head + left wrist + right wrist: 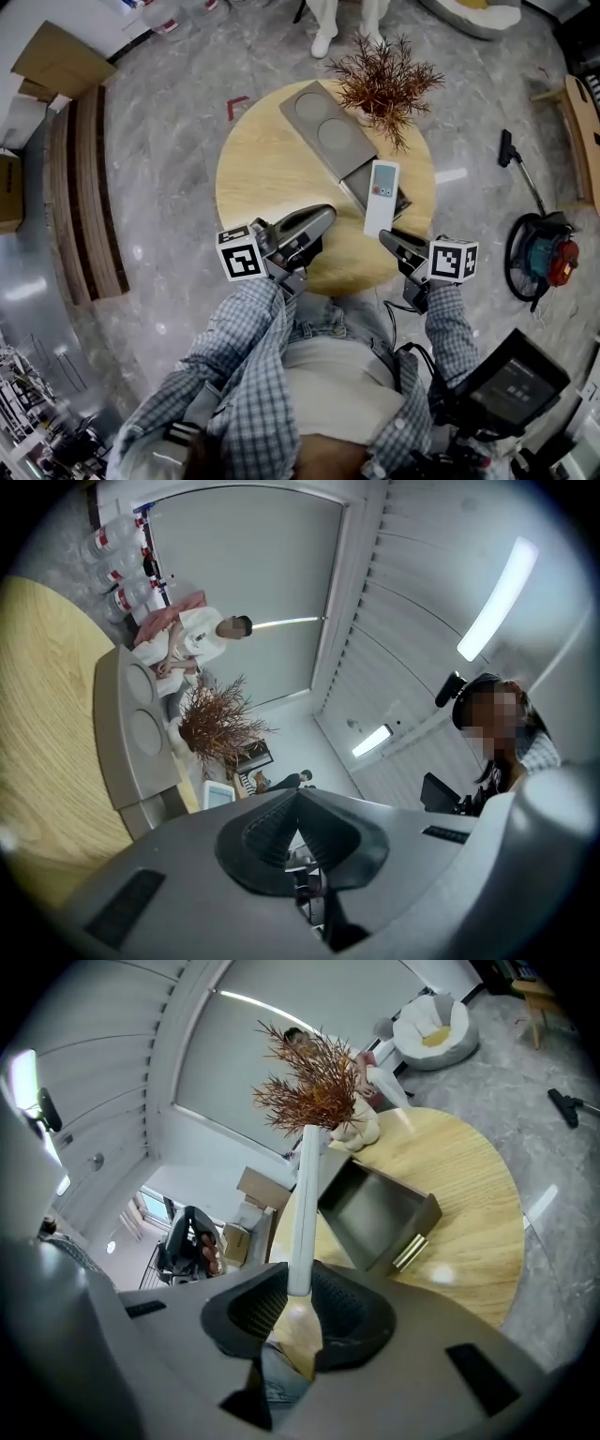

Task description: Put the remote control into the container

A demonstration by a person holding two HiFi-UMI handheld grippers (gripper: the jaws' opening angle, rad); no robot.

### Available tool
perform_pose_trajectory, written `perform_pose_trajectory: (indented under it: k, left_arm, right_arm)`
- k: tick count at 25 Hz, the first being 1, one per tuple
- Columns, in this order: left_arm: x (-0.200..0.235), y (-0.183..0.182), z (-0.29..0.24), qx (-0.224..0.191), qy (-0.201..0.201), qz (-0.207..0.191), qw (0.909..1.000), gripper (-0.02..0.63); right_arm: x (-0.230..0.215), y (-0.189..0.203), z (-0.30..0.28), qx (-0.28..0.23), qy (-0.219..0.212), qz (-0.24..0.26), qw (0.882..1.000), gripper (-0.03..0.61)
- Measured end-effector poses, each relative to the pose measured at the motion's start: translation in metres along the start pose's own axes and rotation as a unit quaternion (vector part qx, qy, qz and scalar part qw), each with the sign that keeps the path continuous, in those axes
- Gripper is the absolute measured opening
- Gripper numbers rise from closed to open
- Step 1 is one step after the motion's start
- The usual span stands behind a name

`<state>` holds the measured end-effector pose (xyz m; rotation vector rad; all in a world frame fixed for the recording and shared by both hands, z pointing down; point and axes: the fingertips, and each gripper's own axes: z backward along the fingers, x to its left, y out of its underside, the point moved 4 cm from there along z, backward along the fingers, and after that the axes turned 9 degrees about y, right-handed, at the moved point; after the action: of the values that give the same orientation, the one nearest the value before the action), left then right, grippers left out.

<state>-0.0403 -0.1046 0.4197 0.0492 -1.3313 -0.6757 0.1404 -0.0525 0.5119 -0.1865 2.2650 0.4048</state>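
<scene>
white plastic, the remote control sits just right of centre in the head view, clamped by its near end in the right gripper, whose jaws are closed on it. held by the end like this, its long body reaches out ahead of the gripper, and its far end lies over the dark open compartment of the grey container; whether it already touches the container i cannot tell. in the right gripper view the remote shows edge-on as a pale strip rising from the right gripper past the open box, so the aim looks roughly set for lowering it in.

the left gripper hangs over the near part of the round wooden counter, left of the remote, its jaws shut together on nothing. it seems parked there to stay out of the way.

a dried reddish plant stands just behind the container at the upper right of the counter; its twigs spread over the far end but probably leave the compartment free. the container's flat part with two round recesses stretches to the upper left. on the floor at the right edge lies a vacuum cleaner, well apart.
</scene>
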Motion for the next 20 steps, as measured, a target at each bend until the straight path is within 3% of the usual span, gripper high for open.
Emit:
perform_pose_trajectory:
  k: [10,15,20]
  left_arm:
    - [-0.006,-0.006,0.004,-0.02,-0.001,-0.014,0.9997,0.008]
    - [-0.009,-0.008,0.005,-0.028,-0.001,-0.018,0.9995,0.008]
    - [-0.011,-0.008,0.006,-0.031,-0.003,-0.02,0.9993,0.008]
  right_arm:
    - [-0.016,0.003,-0.009,0.067,-0.002,-0.056,0.996,0.086]
    - [-0.014,0.002,-0.015,0.084,-0.034,-0.1,0.991,0.086]
    - [-0.015,0.001,-0.019,0.098,-0.035,-0.106,0.989,0.086]
